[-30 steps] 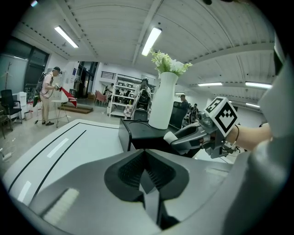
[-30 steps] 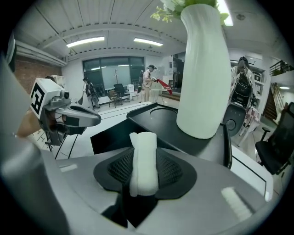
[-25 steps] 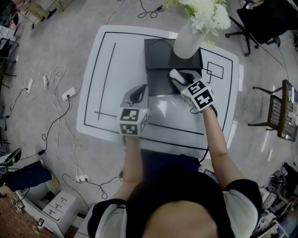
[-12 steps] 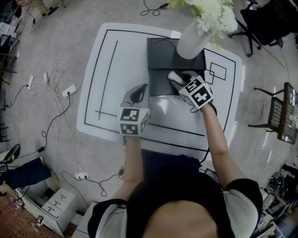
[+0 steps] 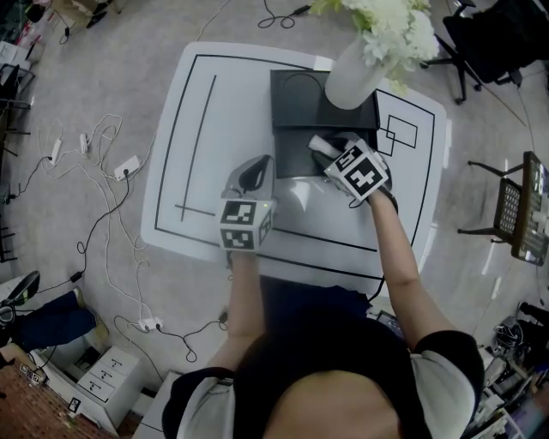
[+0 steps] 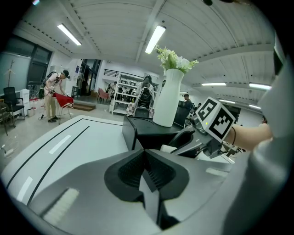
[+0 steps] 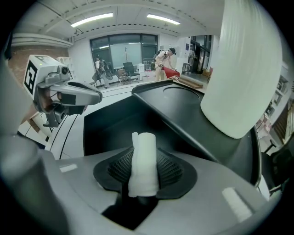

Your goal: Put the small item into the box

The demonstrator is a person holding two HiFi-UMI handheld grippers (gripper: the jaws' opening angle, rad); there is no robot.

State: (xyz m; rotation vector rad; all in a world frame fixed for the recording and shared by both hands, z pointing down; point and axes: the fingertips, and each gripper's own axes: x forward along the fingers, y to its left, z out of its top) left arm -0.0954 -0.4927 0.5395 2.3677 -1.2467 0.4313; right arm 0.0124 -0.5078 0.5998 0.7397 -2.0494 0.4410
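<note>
While white roll (image 7: pixel 144 158) sits clamped in right gripper (image 7: pixel 145 178) over open black box (image 7: pixel 106 127), jaws just easing apart: release pending. Left gripper (image 6: pixel 147 173) closed, empty, idle.

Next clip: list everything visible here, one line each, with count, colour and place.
table: one, white with black lines, centre.
box: one, black, open, on the table's far half.
vase: one, white, holding pale flowers, on the box's lid.
small roll: one, white, gripped over the box.
cables: several, white and black, floor left of the table.
office chair: one, black, upper right.
left hand-held gripper: one, grey, jaws together, empty, beside the box.
right hand-held gripper: one, grey, shut on the small roll, jaws just eased wider.
</note>
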